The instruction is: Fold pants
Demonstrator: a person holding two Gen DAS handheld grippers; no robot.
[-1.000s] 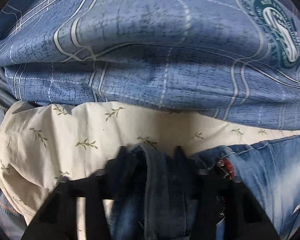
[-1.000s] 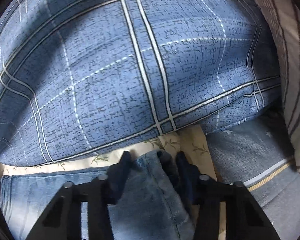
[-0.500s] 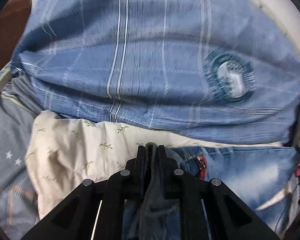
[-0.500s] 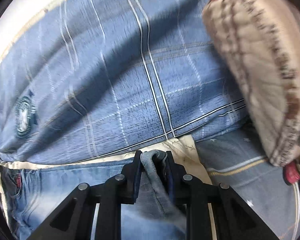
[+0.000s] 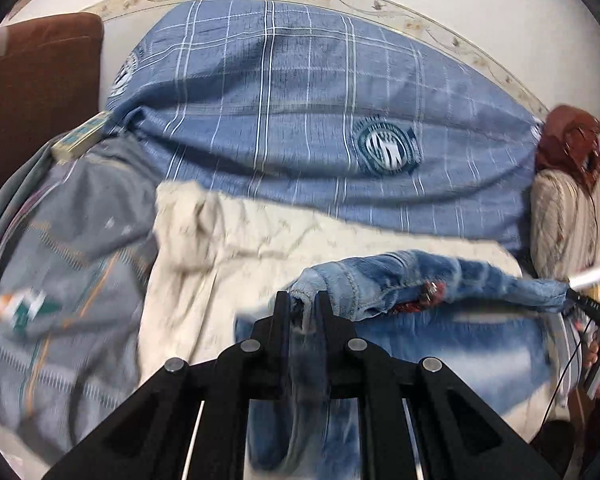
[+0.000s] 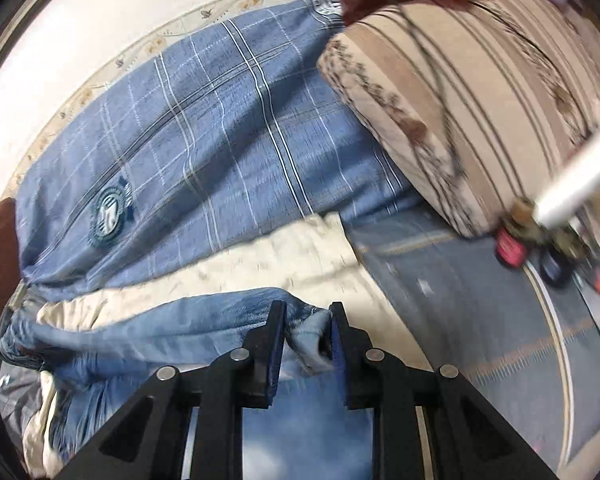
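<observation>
Left gripper (image 5: 303,304) clamped tight on one corner of the faded blue denim pants (image 5: 420,280); right gripper (image 6: 307,322) pinched on the other corner. Pants edge stretched between them, raised over the cream leaf-print sheet (image 5: 260,240), blue plaid pillow (image 5: 300,100) beyond. Judgement: keep both ends level and taut; lay the edge down squarely.

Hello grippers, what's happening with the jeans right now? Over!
Left gripper shut on jeans. Right gripper shut on the other waist corner. Jeans lifted, stretched between them. Blue plaid pillow beyond, not blocking.
</observation>
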